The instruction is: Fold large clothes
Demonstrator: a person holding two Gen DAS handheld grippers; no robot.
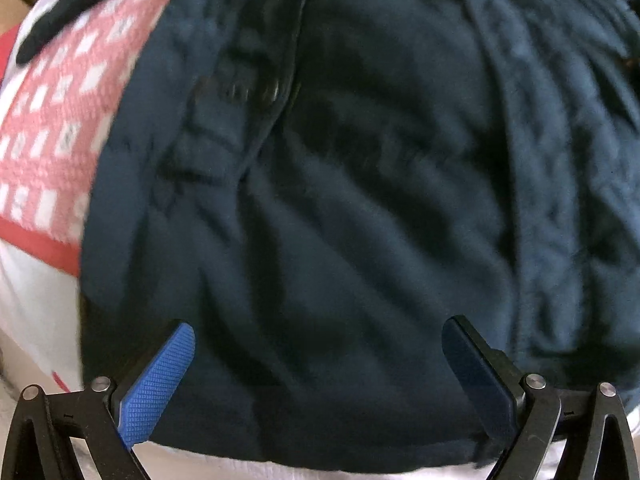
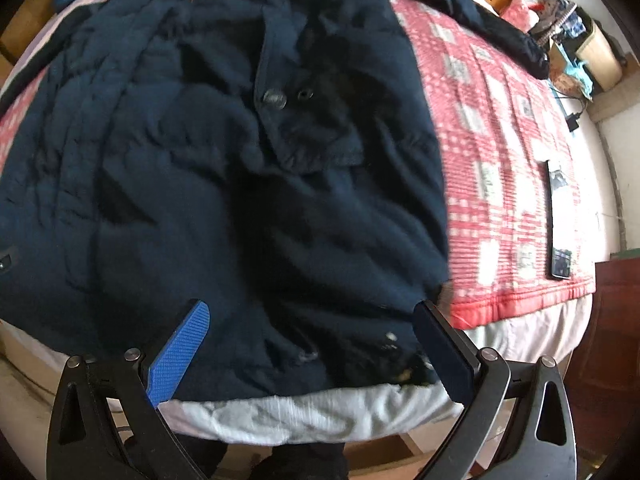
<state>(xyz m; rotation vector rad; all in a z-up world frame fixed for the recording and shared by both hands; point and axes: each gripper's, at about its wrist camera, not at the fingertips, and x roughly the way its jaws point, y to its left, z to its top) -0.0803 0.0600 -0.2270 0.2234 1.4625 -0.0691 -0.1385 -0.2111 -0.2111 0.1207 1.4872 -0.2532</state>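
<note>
my left gripper (image 1: 318, 364) hangs over the navy jacket (image 1: 340, 200) with its jaws spread wide and nothing between them, and my right gripper (image 2: 312, 340) is just the same, released, over the hem at the bed's near edge. the jacket lies front-up across the red and white quilt (image 2: 496, 168), filling the middle of both views, its snap button (image 2: 274, 99) up toward 12 o'clock from my right gripper and one sleeve (image 2: 480, 20) thrown out toward 1 o'clock.

i judge the fold has not started, so the step is taking hold of the hem. to do it well i'd bring each gripper down to the bottom edge, pinch both layers of the padded cloth and not only the top one, and close fully before lifting. the two grips should sit well apart so the hem rises level. the fabric looks thick and puffy, so a shallow bite may slip.

the left view is blurred, and i cannot tell how near those jaws are to the cloth. the other sleeve and the collar are cut off at 12 o'clock. something pale shows at the hem (image 2: 390, 338) near 5 o'clock in the right view; i can't make out what. a dark flat strip (image 2: 556, 220) lies on the quilt at 3 o'clock, clear of the jacket.
</note>
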